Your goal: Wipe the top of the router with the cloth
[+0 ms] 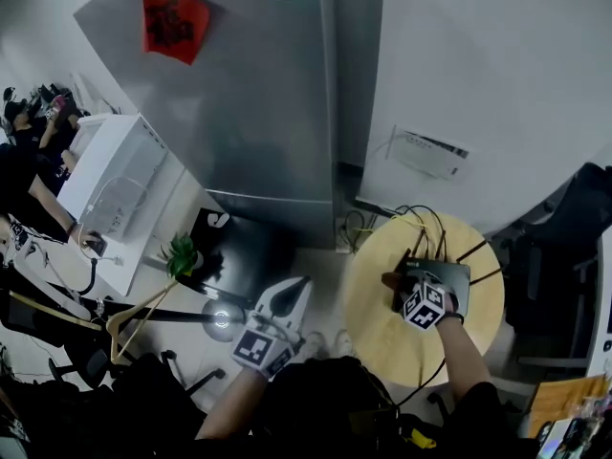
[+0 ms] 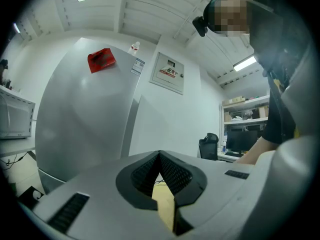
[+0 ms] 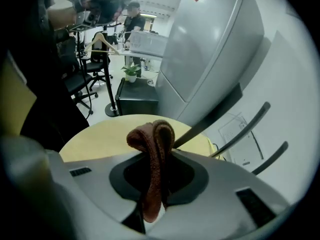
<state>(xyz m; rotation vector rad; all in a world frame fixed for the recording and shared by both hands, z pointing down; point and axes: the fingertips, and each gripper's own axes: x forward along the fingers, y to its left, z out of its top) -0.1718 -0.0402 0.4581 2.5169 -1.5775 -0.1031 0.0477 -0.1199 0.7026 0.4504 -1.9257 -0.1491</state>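
One nubbly rust-brown cloth (image 3: 152,134) — right claw (image 3: 153,176).

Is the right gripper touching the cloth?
Touching: in the right gripper view, the right gripper pinches the cloth between its jaws.

I see a round, pale wooden surface (image 1: 378,338) standing on a light floor (image 1: 317,262). A black router (image 1: 459,275) lies directly on its far half, and its thin antennas (image 1: 473,251) reach out towards the right rim. Dark cables (image 1: 421,220) run from the router's back across the far edge of the surface; I can't tell where they end.
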